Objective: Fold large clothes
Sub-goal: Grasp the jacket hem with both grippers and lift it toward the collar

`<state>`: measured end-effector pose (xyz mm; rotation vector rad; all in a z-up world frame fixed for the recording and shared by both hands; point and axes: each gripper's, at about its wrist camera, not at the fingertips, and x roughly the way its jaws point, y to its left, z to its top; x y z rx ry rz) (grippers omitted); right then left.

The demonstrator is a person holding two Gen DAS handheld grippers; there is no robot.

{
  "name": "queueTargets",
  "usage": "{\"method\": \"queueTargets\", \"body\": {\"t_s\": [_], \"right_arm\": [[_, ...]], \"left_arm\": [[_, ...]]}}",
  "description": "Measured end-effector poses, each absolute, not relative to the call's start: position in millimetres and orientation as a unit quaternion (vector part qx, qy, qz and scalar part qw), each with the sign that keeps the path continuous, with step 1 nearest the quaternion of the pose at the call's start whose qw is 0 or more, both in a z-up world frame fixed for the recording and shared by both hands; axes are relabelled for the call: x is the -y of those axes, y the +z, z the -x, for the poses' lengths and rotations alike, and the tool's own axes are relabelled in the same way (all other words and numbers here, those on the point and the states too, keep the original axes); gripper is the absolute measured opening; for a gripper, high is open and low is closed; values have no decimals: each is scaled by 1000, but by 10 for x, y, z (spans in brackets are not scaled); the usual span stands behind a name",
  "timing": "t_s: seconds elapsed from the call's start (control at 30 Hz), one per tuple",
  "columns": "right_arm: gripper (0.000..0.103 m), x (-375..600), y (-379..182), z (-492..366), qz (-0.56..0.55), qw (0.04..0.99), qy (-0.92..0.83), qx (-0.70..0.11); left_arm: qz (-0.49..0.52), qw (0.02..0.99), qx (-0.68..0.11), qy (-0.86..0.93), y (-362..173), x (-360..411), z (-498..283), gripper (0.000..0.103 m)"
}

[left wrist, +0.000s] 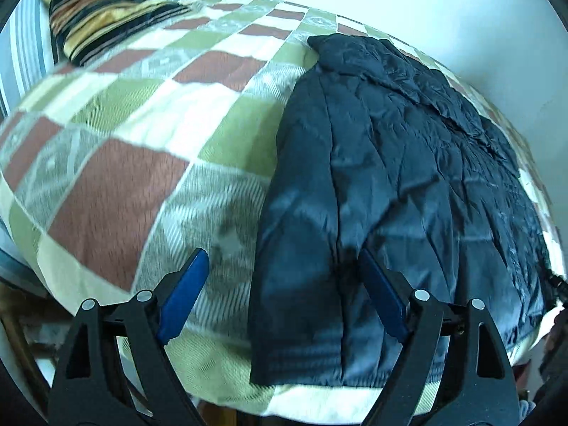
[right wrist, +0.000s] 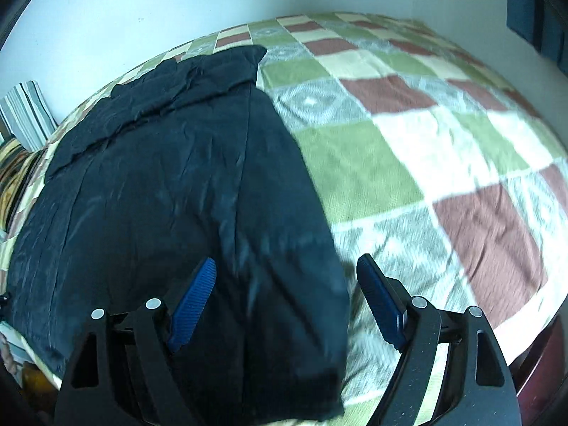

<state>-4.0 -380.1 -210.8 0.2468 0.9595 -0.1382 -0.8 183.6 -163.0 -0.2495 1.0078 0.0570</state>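
A dark navy quilted jacket (left wrist: 408, 184) lies flat on a bed, folded into a long panel with its hem hanging at the near edge. My left gripper (left wrist: 284, 259) hovers above the jacket's left edge, jaws wide apart, with nothing pressed between the blue pads (left wrist: 184, 291). In the right wrist view the same jacket (right wrist: 170, 191) fills the left half. My right gripper (right wrist: 285, 266) hangs over its right edge, open, with cloth below the jaws and untouched by them.
The bed carries a checked cover (left wrist: 135, 142) of green, brown, cream and grey squares, which also shows as the checked cover (right wrist: 426, 149). A striped cushion (left wrist: 96, 17) lies at the far left corner. A pale wall (left wrist: 390, 0) runs behind the bed.
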Motion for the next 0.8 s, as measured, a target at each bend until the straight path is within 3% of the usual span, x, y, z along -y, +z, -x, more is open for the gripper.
{"method": "queueTargets", "body": {"t_s": [0.1, 0.17, 0.3, 0.4, 0.57, 0.67, 0.8], "right_arm": [[80, 3774, -2132, 153, -128, 878, -58, -457], [80, 3731, -2127, 225, -128, 879, -52, -457], [78, 3678, -2116, 335, -134, 879, -44, -455], [60, 3631, -2107, 412, -136, 880, -36, -453], [34, 3684, -2081, 451, -161, 878, -25, -450], [21, 3712, -2031, 482, -180, 878, -14, -443], [16, 3708, -1908, 560, -188, 884, -1, -428]], "left_arm": [[133, 868, -478, 13, -1647, -1833, 79, 76], [133, 868, -479, -1, -1645, -1795, 98, 60], [113, 869, -481, -19, -1650, -1688, 119, 51], [120, 867, -483, -31, -1666, -1673, 123, 44], [130, 868, -477, -45, -1651, -1643, 140, 16], [136, 875, -462, -51, -1578, -1643, 191, 11], [158, 880, -442, -69, -1428, -1720, 258, 10]]}}
